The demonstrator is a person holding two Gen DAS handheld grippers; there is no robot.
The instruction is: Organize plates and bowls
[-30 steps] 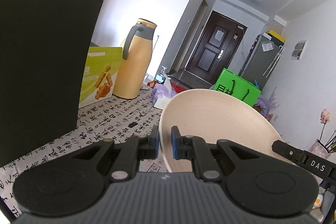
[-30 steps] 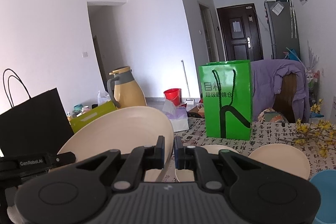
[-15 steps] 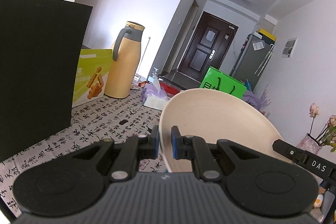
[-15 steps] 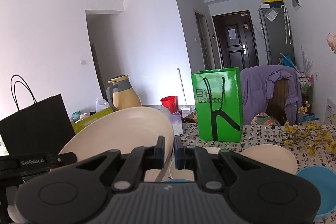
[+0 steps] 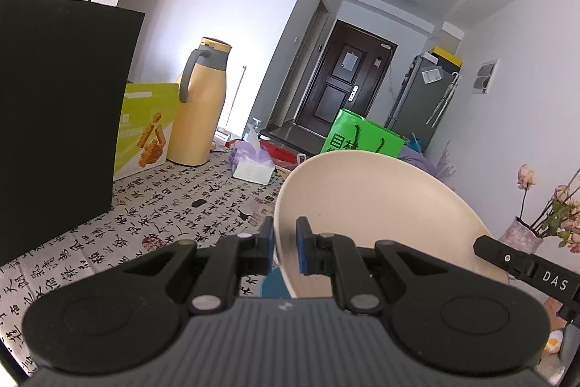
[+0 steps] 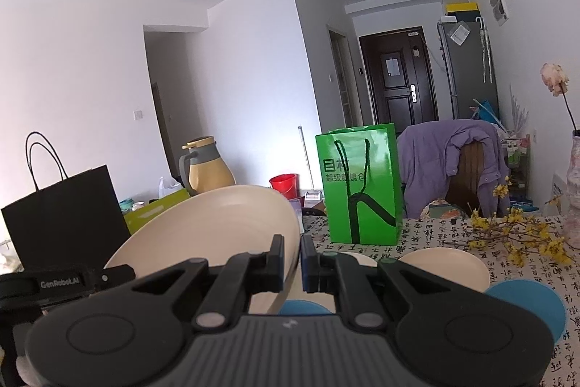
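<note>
Both grippers hold one large cream plate point(image 5: 369, 205), lifted above the table and tilted. My left gripper point(image 5: 284, 243) is shut on its left rim. My right gripper point(image 6: 291, 258) is shut on its right rim; the plate point(image 6: 217, 227) spreads to the left in that view. Below it a blue dish point(image 6: 302, 307) lies on the table, also glimpsed in the left wrist view point(image 5: 273, 285). Further right lie a cream plate point(image 6: 442, 265), another cream plate point(image 6: 357, 258) and a blue plate point(image 6: 533, 303).
A black paper bag point(image 5: 54, 118), a lime box point(image 5: 145, 129), a yellow jug point(image 5: 199, 104) and a tissue pack point(image 5: 252, 162) stand at the left. A green bag point(image 6: 359, 184), yellow flowers point(image 6: 514, 231) and a vase point(image 5: 518, 238) stand on the calligraphy tablecloth point(image 5: 174, 205).
Both grippers have risen with the cream plate. More of the table shows beneath, including the blue dish under the plate and the blue plate at the right.
</note>
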